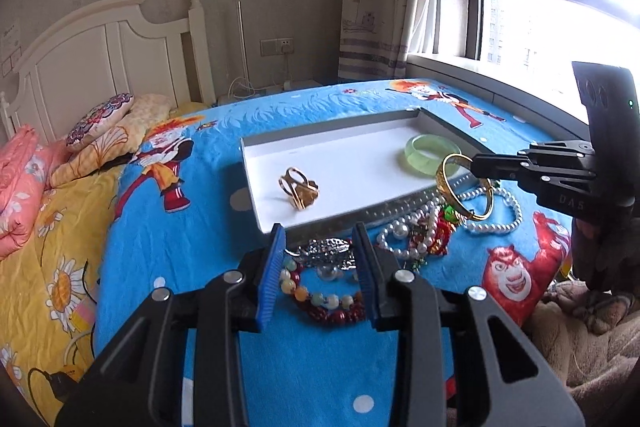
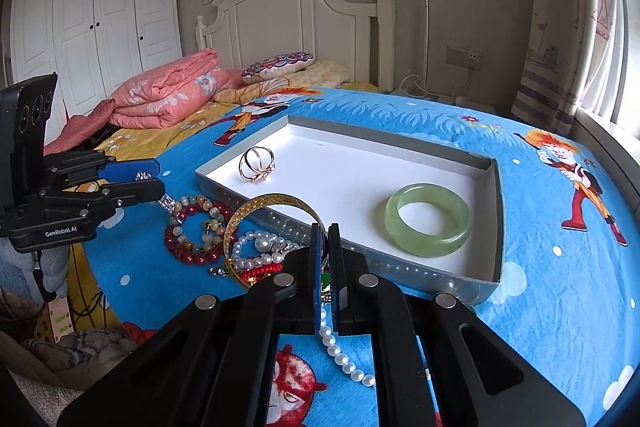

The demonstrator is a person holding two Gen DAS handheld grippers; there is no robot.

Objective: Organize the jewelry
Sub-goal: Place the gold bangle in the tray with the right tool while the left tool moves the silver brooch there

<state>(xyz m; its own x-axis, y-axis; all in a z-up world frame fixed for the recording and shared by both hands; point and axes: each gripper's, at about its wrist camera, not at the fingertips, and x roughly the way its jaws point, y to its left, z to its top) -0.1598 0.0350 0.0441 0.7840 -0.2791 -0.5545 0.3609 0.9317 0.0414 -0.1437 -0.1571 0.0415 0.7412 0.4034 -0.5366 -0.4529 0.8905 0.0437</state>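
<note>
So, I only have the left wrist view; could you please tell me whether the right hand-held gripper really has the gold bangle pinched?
Observer: Yes. In the right wrist view, the right hand-held gripper is shut on the rim of the bangle.
Operator: Thank you. Is anything lying under that gripper?
Observer: Yes, a pearl strand runs beneath it, back toward the camera.

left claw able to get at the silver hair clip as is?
Probably yes. The left claw is open and the silver hair clip lies right between its fingertips, nothing on top; only the beaded bracelet crowds it from below.
</note>
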